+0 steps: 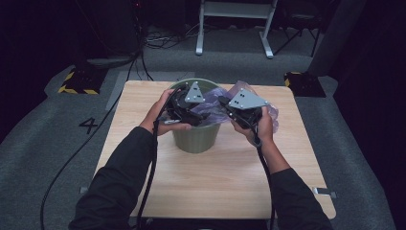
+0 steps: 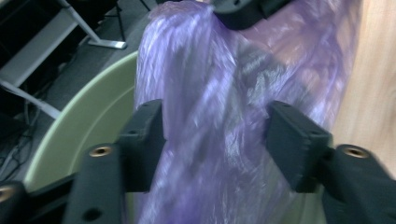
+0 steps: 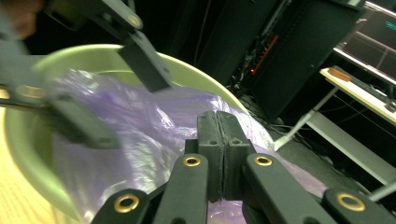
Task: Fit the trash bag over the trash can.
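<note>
At the centre of the high view, the left gripper (image 1: 191, 111) has its jaws spread around the purple bag (image 2: 219, 140), pads apart from it. The right gripper (image 1: 238, 114) pinches the bag's edge, jaws pressed together. The bag hangs in the green bin (image 1: 196, 136) on the table (image 1: 215, 177).

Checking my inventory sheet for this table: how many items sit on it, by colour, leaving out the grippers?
Green: 1, the bin
Purple: 1, the plastic bag draped in the bin
Total: 2
</note>
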Motion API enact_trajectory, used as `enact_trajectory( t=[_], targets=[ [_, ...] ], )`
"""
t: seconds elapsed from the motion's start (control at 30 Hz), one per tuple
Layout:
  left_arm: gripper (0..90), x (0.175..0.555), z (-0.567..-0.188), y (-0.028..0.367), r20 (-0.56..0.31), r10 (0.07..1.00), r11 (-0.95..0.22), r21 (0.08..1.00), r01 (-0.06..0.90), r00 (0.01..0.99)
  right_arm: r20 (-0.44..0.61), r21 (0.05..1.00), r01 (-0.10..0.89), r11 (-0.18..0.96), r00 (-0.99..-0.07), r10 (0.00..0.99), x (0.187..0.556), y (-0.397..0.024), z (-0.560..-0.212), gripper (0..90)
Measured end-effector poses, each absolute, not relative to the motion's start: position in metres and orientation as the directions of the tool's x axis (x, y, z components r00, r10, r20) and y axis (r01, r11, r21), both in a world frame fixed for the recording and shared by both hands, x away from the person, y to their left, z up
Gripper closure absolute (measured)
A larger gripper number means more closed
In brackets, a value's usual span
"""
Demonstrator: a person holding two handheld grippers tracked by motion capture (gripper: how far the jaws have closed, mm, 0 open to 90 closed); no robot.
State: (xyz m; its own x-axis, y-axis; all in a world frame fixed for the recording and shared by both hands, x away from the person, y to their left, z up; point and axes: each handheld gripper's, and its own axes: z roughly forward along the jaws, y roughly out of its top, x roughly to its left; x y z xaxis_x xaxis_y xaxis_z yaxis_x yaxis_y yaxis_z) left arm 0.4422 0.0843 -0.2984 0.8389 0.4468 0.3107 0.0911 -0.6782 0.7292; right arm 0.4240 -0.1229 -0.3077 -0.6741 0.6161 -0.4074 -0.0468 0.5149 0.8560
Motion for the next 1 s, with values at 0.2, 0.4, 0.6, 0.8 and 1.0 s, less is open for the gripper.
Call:
enact_trajectory(
  t=[0.2, 0.4, 0.6, 0.8, 1.0],
  targets=[
    [70.0, 0.447, -0.302, 0.080, 0.364, 0.455, -0.705, 0.704, 0.080, 0.813, -0.396, 0.861, -0.053, 0.506, -0.694, 0.601, 0.421, -0.117, -0.308, 89.2],
    [89.2, 0.452, -0.304, 0.081, 0.382, 0.459, -0.712, 0.698, 0.076, 0.802, -0.365, 0.874, -0.042, 0.483, -0.714, 0.598, 0.419, -0.117, -0.309, 80.5],
    [89.8, 0.457, -0.307, 0.087, 0.379, 0.470, -0.715, 0.693, 0.092, 0.797, -0.292, 0.897, 0.007, 0.441, -0.740, 0.606, 0.417, -0.125, -0.306, 49.7],
    [89.8, 0.459, -0.308, 0.095, 0.362, 0.490, -0.700, 0.706, 0.111, 0.793, -0.258, 0.898, 0.051, 0.438, -0.744, 0.616, 0.399, -0.150, -0.307, 28.1],
    [89.8, 0.464, -0.310, 0.102, 0.342, 0.500, -0.690, 0.713, 0.127, 0.796, -0.305, 0.853, 0.111, 0.511, -0.687, 0.659, 0.395, -0.185, -0.333, 22.6]
  ],
)
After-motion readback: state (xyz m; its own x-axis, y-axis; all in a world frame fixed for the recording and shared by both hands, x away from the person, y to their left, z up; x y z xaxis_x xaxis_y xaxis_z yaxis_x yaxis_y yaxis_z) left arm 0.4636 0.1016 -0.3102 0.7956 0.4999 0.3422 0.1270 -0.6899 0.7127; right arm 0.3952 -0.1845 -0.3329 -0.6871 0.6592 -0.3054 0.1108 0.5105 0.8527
